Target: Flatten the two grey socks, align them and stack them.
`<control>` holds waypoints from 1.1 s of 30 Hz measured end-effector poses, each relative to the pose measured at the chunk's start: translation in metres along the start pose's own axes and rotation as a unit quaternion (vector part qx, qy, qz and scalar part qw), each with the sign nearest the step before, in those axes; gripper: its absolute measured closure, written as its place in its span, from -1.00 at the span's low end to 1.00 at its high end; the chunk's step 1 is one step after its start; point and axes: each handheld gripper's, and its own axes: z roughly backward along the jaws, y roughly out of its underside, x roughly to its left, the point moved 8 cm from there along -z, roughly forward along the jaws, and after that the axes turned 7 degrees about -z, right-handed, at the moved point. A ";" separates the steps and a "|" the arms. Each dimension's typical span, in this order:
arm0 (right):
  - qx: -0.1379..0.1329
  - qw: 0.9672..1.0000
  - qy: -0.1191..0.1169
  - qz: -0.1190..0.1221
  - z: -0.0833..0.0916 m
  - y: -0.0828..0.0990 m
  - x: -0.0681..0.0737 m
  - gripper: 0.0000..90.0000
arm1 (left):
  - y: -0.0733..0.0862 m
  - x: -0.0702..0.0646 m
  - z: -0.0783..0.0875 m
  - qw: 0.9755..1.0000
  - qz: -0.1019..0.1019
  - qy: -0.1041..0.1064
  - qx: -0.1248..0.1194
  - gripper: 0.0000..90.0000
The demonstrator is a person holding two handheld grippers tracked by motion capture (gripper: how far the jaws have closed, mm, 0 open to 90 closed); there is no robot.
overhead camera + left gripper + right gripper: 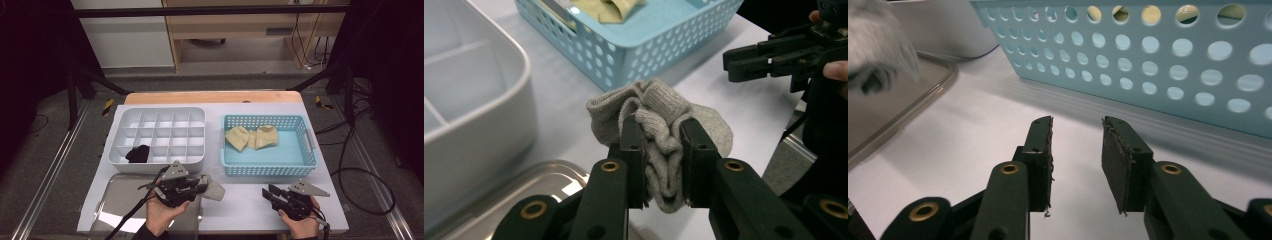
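Beyond the far end of the table, a grey floor (235,80) runs to a white cabinet (125,35) at left and pale wooden furniture (240,25) centre. Black cables (360,170) trail right, darkness flanking both sides.

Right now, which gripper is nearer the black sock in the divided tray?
Left. The left gripper sits just below the black sock; the right gripper is far off, below the blue basket.

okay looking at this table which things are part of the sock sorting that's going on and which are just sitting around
Likely part of the job:
- grey sock, clamped in the left tool
- right tool, open, nothing in it
- white divided organizer with a black sock in one cell
- blue basket holding yellow socks

Probably just around:
- metal tray
- cables on the floor
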 end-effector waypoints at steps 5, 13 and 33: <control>-0.005 1.000 0.009 0.011 0.002 -0.001 0.000 0.32 | -0.011 0.012 0.019 1.000 -0.007 -0.021 -0.011 0.66; -0.012 0.999 0.029 0.023 0.008 -0.002 -0.003 0.16 | -0.024 0.038 0.048 0.998 -0.004 -0.060 -0.015 0.66; -0.015 0.998 0.054 0.022 0.015 -0.001 -0.014 -0.11 | -0.031 0.089 0.093 0.991 0.011 -0.131 -0.018 0.66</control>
